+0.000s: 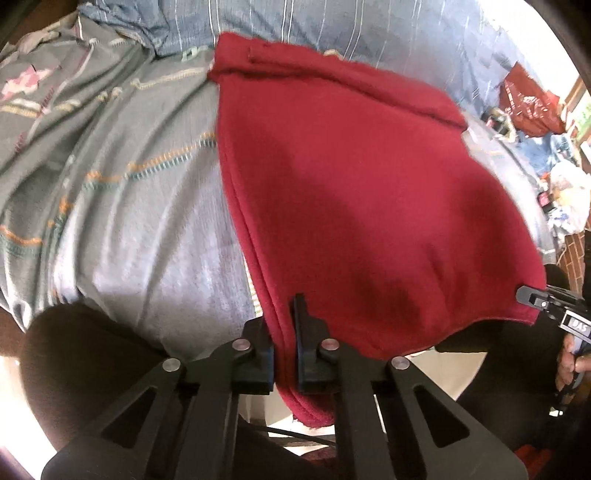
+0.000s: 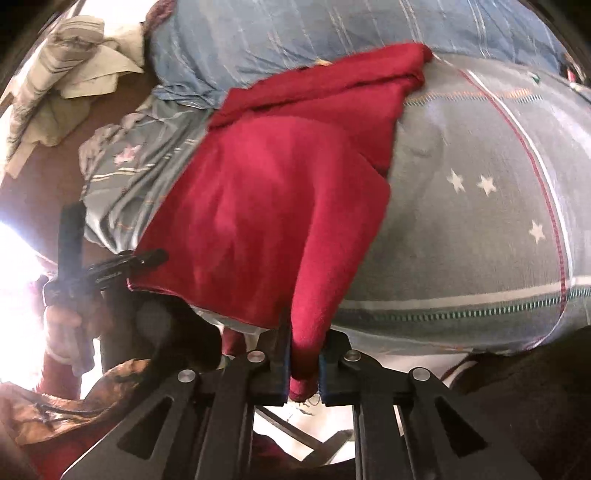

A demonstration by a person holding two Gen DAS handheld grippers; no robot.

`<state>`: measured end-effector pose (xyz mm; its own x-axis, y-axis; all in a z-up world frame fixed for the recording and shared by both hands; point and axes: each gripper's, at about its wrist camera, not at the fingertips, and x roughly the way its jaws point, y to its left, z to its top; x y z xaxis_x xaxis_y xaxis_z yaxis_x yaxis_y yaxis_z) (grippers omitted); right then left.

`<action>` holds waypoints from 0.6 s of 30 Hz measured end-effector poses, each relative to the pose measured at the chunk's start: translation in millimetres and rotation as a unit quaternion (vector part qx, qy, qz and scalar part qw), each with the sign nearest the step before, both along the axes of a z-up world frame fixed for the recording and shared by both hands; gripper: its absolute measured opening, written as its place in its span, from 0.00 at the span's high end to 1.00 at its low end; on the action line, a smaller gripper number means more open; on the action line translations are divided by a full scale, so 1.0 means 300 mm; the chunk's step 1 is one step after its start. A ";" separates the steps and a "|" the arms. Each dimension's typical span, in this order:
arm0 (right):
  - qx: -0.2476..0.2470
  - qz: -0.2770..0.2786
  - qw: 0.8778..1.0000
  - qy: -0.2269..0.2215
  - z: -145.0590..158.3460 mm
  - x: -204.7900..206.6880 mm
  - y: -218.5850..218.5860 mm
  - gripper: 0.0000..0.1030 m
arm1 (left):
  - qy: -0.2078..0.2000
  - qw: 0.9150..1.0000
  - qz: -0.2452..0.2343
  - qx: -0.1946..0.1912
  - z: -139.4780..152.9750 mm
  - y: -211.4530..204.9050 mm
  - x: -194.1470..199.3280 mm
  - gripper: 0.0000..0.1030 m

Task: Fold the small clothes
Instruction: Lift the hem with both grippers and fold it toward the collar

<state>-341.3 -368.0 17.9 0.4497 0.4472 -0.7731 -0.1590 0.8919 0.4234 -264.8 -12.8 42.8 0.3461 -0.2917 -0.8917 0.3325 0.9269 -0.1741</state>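
Observation:
A dark red knit garment (image 1: pixel 362 192) lies spread on a grey-blue patterned bedsheet (image 1: pixel 140 229). My left gripper (image 1: pixel 284 325) is shut on its near left corner, the cloth bunched between the jaws. My right gripper (image 2: pixel 304 339) is shut on the near right corner of the same garment (image 2: pixel 266 206), which hangs down between the jaws. The right gripper shows at the right edge of the left wrist view (image 1: pixel 532 297), at the garment's corner. The left gripper shows in the right wrist view (image 2: pixel 144 258), at the other corner. The garment's far part lies folded over on the bed.
A blue striped pillow (image 1: pixel 303 26) lies behind the garment. The star-patterned sheet (image 2: pixel 480 206) extends right. A pile of pale cloth (image 2: pixel 62 74) sits on brown floor at the left. Red bags and clutter (image 1: pixel 528 103) stand beyond the bed's right side.

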 end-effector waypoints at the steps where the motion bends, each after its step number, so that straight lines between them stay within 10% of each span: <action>1: -0.001 0.004 1.000 -0.007 0.019 -0.006 0.005 0.91 | -0.006 1.000 0.001 -0.005 0.025 0.014 -0.001 0.95; 9: 0.106 0.055 0.992 -0.035 0.124 -0.027 0.017 0.92 | -0.062 0.997 0.029 -0.030 0.198 0.144 0.028 0.96; 18: 0.099 0.066 0.993 -0.015 0.089 0.003 0.055 0.92 | -0.052 0.998 0.036 -0.015 0.155 0.142 0.019 0.96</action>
